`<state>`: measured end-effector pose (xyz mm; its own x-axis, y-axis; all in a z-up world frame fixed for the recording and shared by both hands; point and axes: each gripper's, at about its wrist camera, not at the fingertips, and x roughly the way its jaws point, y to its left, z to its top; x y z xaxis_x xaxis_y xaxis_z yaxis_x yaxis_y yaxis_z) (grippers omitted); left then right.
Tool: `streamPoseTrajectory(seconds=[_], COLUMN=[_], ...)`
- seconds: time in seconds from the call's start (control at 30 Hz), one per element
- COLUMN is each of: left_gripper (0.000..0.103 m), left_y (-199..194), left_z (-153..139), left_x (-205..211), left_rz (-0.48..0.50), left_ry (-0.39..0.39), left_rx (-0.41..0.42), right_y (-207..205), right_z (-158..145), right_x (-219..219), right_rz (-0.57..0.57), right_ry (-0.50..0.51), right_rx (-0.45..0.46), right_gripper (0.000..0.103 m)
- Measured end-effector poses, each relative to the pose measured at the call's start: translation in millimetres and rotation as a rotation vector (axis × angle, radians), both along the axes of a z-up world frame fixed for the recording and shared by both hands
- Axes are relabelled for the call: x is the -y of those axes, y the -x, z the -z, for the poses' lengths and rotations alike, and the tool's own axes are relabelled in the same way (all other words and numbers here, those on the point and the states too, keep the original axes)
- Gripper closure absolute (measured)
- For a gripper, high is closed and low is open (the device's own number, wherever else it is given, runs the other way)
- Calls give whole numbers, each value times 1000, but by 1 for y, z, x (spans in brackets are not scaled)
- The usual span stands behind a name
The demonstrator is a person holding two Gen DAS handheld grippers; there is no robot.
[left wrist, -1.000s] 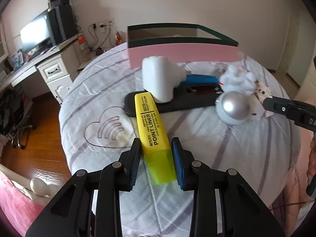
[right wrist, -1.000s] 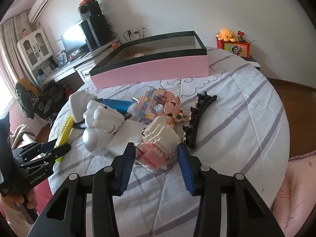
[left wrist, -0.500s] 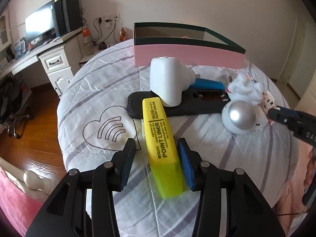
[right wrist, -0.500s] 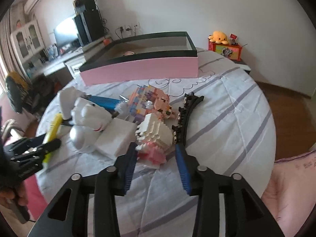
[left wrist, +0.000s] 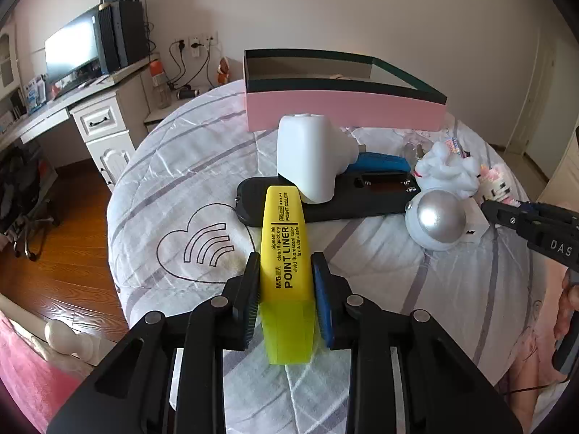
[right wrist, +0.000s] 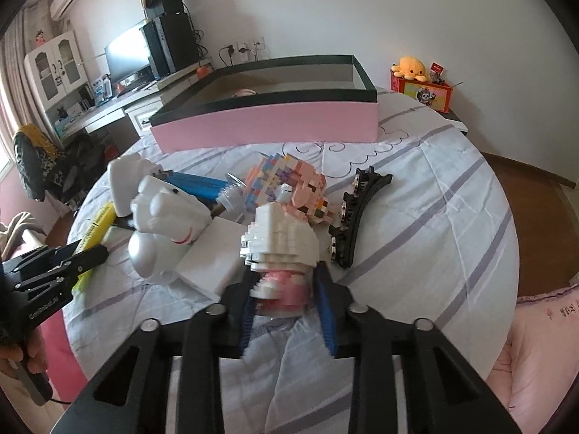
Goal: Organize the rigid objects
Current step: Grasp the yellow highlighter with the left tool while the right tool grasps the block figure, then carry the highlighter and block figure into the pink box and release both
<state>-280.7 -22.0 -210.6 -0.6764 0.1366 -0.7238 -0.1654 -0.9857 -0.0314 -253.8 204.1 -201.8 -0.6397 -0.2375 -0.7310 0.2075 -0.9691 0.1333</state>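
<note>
A yellow highlighter (left wrist: 286, 249) lies on the round, cloth-covered table, pointing away from me. My left gripper (left wrist: 286, 289) is closing, and both pads press the highlighter's sides near its translucent cap. In the right wrist view, a pink-and-white brick figure (right wrist: 280, 242) sits between the fingers of my right gripper (right wrist: 286, 307). Those jaws are also closing, with the pads against the figure's pink base. A pink box with a dark rim (left wrist: 343, 112) stands open at the back of the table. Each gripper appears at the edge of the other's view.
A white device (left wrist: 311, 159) rests on a flat black slab (left wrist: 347, 202), beside a silver-headed white figure (left wrist: 436, 220). A pastel brick model (right wrist: 286, 184), a black hair clip (right wrist: 358, 217) and a white block (right wrist: 213, 260) crowd the middle. The table edge is near.
The left jaws opened slightly around the highlighter, then closed onto it. The right jaws narrowed onto the pink-and-white brick figure. Neither hand shifted much.
</note>
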Motion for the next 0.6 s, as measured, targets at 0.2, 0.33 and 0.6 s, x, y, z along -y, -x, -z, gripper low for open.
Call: streamPoseTrajectory(seconds=[0.2, 0.33, 0.6], left_gripper=[77, 77, 77], left_y=[-6, -9, -15], left_z=[-12, -17, -27], left_x=[4, 5, 3], left_rz=[16, 22, 37], left_ry=[-18, -24, -41], left_rx=[-27, -37, -55], right_y=[-6, -8, -9], right_z=[-11, -16, -24], right_x=[0, 0, 1], right_rz=[-17, -25, -44], right_ry=[28, 47, 59], right_rx=[-25, -40, -54], right_gripper=[75, 75, 75])
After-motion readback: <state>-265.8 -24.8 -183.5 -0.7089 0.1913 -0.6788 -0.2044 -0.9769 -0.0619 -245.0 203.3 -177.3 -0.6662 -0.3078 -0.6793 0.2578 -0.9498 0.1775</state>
